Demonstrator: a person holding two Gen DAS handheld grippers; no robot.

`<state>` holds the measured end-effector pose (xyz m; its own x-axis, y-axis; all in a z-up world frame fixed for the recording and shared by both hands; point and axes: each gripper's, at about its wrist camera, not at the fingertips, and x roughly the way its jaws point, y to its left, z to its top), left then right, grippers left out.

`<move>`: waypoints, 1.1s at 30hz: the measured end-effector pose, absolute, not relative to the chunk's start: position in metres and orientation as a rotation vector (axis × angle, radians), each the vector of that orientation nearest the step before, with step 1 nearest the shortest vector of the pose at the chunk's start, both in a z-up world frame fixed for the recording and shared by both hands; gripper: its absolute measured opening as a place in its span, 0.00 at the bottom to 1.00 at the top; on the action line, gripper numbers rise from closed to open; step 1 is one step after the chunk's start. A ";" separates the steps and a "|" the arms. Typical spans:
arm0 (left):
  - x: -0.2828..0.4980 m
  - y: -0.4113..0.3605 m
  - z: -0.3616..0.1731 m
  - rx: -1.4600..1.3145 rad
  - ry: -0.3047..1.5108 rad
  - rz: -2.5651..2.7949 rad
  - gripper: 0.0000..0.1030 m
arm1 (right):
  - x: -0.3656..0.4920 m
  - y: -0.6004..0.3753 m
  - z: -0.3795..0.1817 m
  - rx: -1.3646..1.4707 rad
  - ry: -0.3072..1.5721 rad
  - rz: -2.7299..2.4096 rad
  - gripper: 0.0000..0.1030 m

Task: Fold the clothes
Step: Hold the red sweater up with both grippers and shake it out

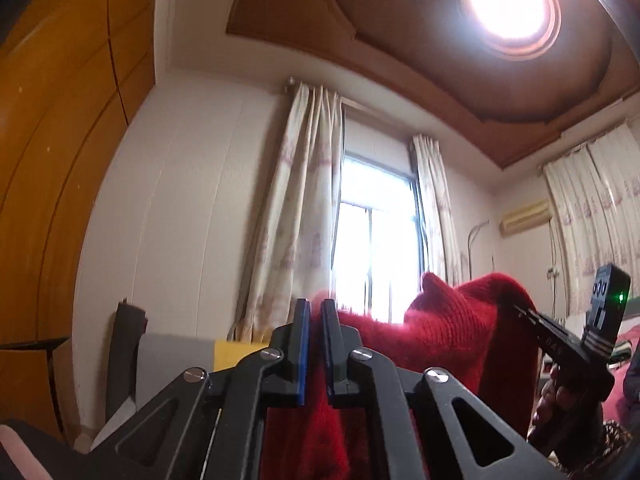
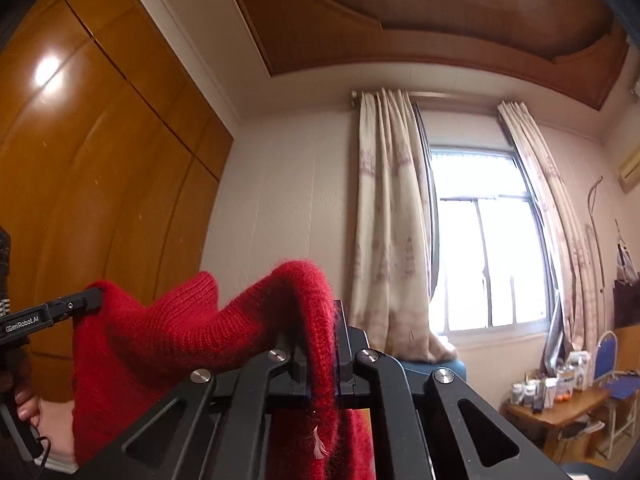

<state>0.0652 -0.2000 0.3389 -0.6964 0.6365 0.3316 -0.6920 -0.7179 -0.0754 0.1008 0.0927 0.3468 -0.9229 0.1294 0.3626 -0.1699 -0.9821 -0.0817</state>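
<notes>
You have the red knit sweater (image 2: 160, 336) lifted off whatever it lay on, strung in the air between your two tools with both cameras tilted up toward the ceiling and window (image 2: 488, 256). Its top edge runs side to side from one tool to the other and sags in a shallow dip between them; the body hangs down below both sets of fingers, out of view. So the long axis to work with is that held edge, and neither hand is nearer: each has one end.

Your left gripper (image 1: 316, 312) is clamped on the knit, blue pads pinching a thin fold that rises just past the fingertips. Your right gripper (image 2: 322, 316) is likewise closed on cloth, which humps over its fingertips and drapes down through them. From the left camera, the right tool sits off to the right, buried in the fabric.

Whether the sweater is being shaken out flat or carried over into a fold cannot be settled from here; the surface below is hidden.

No container shows near either tool. A small wooden table (image 2: 560, 412), well off to the right of the right tool, holds bottles and jars.
</notes>
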 end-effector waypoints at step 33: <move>0.015 -0.068 0.101 -0.596 -0.156 2.147 0.64 | 0.036 0.132 0.272 0.156 -0.068 2.938 0.06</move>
